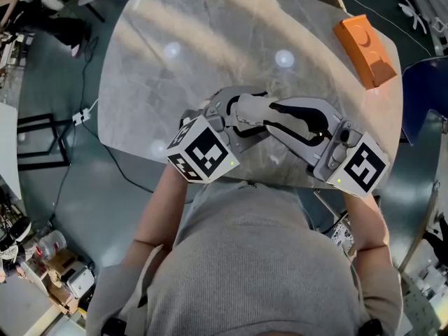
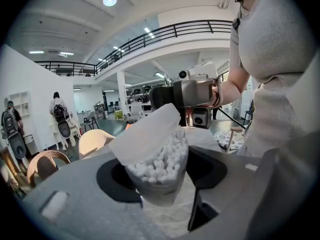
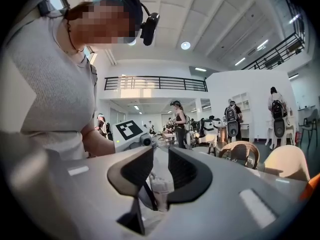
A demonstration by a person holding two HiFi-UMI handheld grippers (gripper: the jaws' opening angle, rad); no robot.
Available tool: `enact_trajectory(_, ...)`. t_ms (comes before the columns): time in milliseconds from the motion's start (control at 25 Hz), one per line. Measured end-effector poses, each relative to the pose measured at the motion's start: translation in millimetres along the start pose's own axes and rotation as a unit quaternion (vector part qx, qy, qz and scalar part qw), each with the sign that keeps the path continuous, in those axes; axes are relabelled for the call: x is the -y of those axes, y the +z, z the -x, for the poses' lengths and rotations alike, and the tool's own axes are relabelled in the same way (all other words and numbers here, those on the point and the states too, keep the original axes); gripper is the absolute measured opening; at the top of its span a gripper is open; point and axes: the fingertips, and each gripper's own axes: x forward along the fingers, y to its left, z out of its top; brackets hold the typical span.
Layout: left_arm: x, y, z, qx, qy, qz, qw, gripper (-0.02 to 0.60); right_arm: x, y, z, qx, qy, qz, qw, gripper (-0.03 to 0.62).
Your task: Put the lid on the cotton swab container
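So, closest in, both grippers sit tucked by the person's chest over the near table edge. The left gripper (image 2: 162, 178) is clamped on the cotton swab container (image 2: 159, 170), mouth tipped up toward 1 o'clock, I'd guess so nothing spills and the other hand gets a steady target. The lid (image 2: 145, 134) stands ajar on the container's 11 o'clock side. The right gripper (image 3: 160, 176) is narrowed onto its thin edge, which looks like a pinch, probably to swing it shut. Farther out there's the table (image 1: 210, 40), with an orange block (image 1: 365, 47) at 1 o'clock, not involved.

Left hand-held gripper (image 2: 159, 176) angled down, jaws clamped; right hand-held gripper (image 3: 159, 174) level, jaws narrowed, gripping.
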Motion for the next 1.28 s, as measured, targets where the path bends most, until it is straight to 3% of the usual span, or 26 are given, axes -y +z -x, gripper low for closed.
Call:
enact_trajectory(400, -2, 2, -1, 0.009, 0.003, 0.010, 0.9999, 0.262, 1, -6, 1, -0.011, -0.008, 0.001, 1.000, 0.089)
enact_trajectory(1280, -6, 13, -4, 0.041, -0.003, 0.038, 0.9984, 0.250, -1, -14, 3, -0.061, -0.025, 0.060, 0.996, 0.094)
